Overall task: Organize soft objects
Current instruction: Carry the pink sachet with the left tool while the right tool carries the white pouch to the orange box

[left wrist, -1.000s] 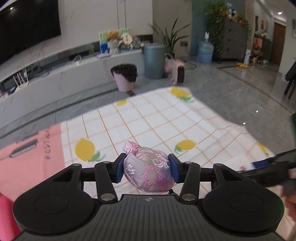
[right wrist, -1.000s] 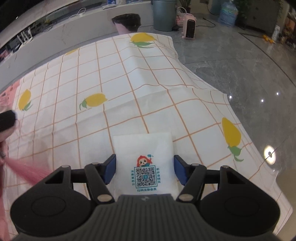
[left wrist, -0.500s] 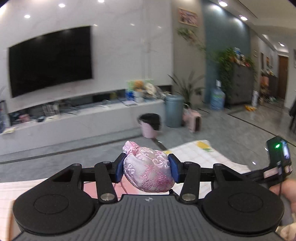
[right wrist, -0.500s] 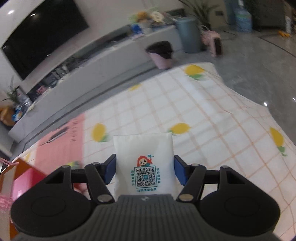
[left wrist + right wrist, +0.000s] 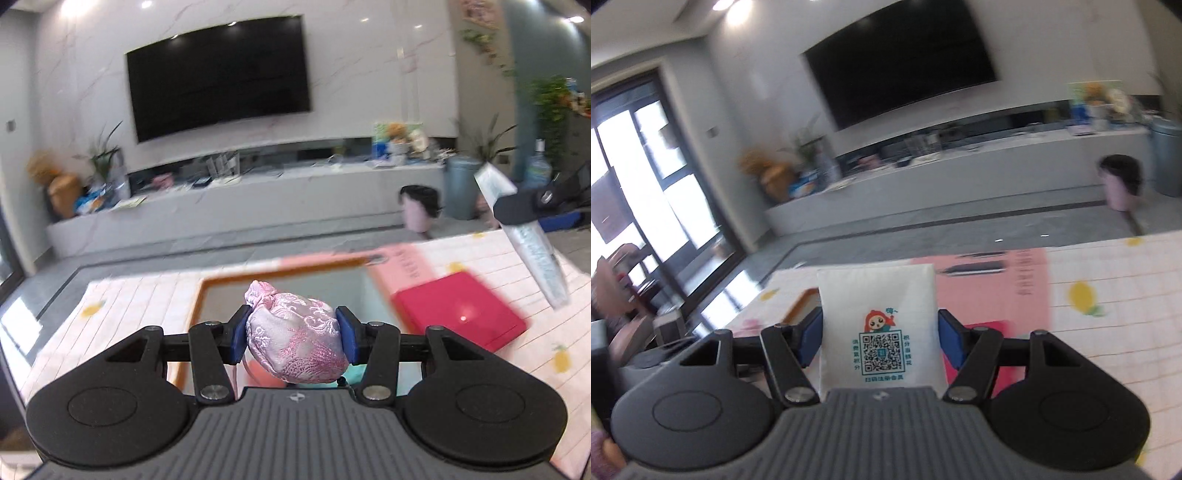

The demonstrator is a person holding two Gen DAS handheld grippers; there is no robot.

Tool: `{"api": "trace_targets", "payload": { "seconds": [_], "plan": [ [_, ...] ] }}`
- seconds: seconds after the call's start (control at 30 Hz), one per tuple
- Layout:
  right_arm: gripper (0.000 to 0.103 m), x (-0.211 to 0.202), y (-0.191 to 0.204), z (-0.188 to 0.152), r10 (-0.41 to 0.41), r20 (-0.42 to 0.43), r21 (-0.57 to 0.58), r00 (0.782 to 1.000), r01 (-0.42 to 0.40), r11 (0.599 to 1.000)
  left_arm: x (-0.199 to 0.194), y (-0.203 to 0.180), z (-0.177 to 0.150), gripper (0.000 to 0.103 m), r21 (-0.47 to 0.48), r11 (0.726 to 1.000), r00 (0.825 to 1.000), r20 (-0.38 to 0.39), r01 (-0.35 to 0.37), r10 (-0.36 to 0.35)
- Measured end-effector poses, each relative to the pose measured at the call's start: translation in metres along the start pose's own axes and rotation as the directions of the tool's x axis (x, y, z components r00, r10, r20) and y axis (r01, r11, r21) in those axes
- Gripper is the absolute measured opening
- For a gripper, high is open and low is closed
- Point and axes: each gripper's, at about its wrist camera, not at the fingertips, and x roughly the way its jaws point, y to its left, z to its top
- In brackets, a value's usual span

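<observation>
While L gripper (image 5: 291, 334) pinches the pink pouch (image 5: 295, 339) & R gripper (image 5: 879, 338) clamps the white packet (image 5: 878, 325), lower each into the box (image 5: 280, 291) just ahead w/o squeezing harder.

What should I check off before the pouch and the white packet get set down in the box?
1. Left gripper clamped on the pink brocade pouch: ok, blue pads press both sides.
2. Right gripper clamped on the white QR packet: ok.
3. Orange-rimmed box open below the pouch: ok.
4. Red lid off the box opening: ok, it lies to the right on the cloth.
5. Free space inside the box: cannot tell, the pouch and gripper hide its floor.
6. Packet clear of the left gripper: ok, it hangs apart at right.
</observation>
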Motion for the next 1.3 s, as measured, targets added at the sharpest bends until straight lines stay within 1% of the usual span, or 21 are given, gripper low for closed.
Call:
{"api": "trace_targets", "payload": {
  "seconds": [0.03,0.1,0.13,0.2,0.27,0.33,0.4,0.47,0.53,0.6,0.67,0.73,0.8,0.83,0.9,0.93,1.0,1.03,1.2,1.3],
  "plan": [
    [0.064,0.008,0.017,-0.005,0.036,-0.022,-0.025,0.999,-0.037,0.999,0.005,0.005,-0.005,0.055,-0.011,1.0,1.0,-0.029,-0.008,0.008],
    [0.064,0.029,0.048,-0.015,0.104,-0.105,-0.083,0.989,-0.113,0.99,0.016,0.007,-0.013,0.055,-0.014,1.0,0.996,-0.088,-0.026,0.025],
    [0.064,0.039,0.061,-0.021,0.119,-0.137,-0.103,0.983,-0.134,0.986,0.019,0.01,-0.017,0.056,-0.008,0.999,0.994,-0.108,-0.033,0.032],
    [0.064,0.06,0.081,-0.032,0.116,-0.185,-0.158,0.976,-0.146,0.977,0.025,0.016,-0.025,0.056,-0.004,1.0,0.99,-0.135,-0.03,0.029],
    [0.064,0.077,0.093,-0.039,0.108,-0.196,-0.163,0.975,-0.141,0.977,0.02,0.032,-0.035,0.056,-0.038,0.999,0.985,-0.17,-0.023,0.017],
    [0.064,0.092,0.098,-0.044,0.113,-0.202,-0.154,0.973,-0.145,0.977,0.023,0.045,-0.04,0.055,-0.076,0.997,0.978,-0.208,-0.002,-0.014],
    [0.064,0.108,0.098,-0.049,0.095,-0.204,-0.153,0.974,-0.127,0.98,0.024,0.054,-0.045,0.055,-0.084,0.996,0.969,-0.245,-0.005,-0.016],
    [0.064,0.121,0.101,-0.062,0.068,-0.219,-0.149,0.973,-0.103,0.983,0.02,0.059,-0.056,0.055,-0.063,0.998,0.963,-0.271,-0.009,-0.008],
    [0.064,0.133,0.1,-0.072,0.04,-0.244,-0.157,0.969,-0.08,0.984,0.018,0.055,-0.059,0.055,-0.022,1.0,0.962,-0.274,-0.012,0.006],
    [0.064,0.142,0.098,-0.075,0.004,-0.243,-0.186,0.97,-0.05,0.981,0.018,0.049,-0.061,0.056,0.014,1.0,0.958,-0.285,-0.018,0.021],
    [0.064,0.144,0.103,-0.079,-0.034,-0.234,-0.238,0.972,-0.023,0.971,0.019,0.043,-0.064,0.056,0.048,0.999,0.956,-0.293,-0.015,0.029],
    [0.064,0.145,0.102,-0.081,-0.062,-0.222,-0.263,0.973,0.002,0.965,0.019,0.039,-0.066,0.058,0.063,0.998,0.956,-0.293,0.007,0.012],
    [0.064,0.145,0.097,-0.082,-0.069,-0.235,-0.259,0.97,0.006,0.966,0.016,0.04,-0.07,0.065,0.056,0.997,0.958,-0.286,0.05,-0.032],
    [0.064,0.146,0.095,-0.083,-0.07,-0.242,-0.255,0.968,0.006,0.967,0.013,0.04,-0.07,0.067,0.063,0.996,0.96,-0.278,0.063,-0.043],
    [0.064,0.147,0.094,-0.085,-0.079,-0.249,-0.257,0.965,0.013,0.966,0.004,0.039,-0.069,0.072,0.072,0.995,0.969,-0.24,0.069,-0.05],
    [0.064,0.148,0.094,-0.086,-0.084,-0.251,-0.262,0.964,0.016,0.965,-0.002,0.039,-0.068,0.076,0.076,0.994,0.976,-0.21,0.074,-0.057],
    [0.064,0.147,0.095,-0.088,-0.096,-0.249,-0.271,0.964,0.026,0.962,-0.008,0.039,-0.065,0.083,0.074,0.994,0.983,-0.169,0.08,-0.067],
    [0.064,0.147,0.095,-0.089,-0.102,-0.25,-0.28,0.963,0.029,0.959,-0.013,0.042,-0.064,0.088,0.066,0.994,0.986,-0.151,0.085,-0.075],
    [0.065,0.144,0.096,-0.088,-0.089,-0.238,-0.257,0.967,0.026,0.966,-0.021,0.056,-0.061,0.091,-0.007,0.991,0.984,-0.116,0.133,-0.132],
    [0.068,0.143,0.094,-0.087,-0.083,-0.232,-0.229,0.969,0.028,0.973,-0.023,0.064,-0.061,0.092,-0.036,0.992,0.987,-0.104,0.123,-0.126]
  ]
}}
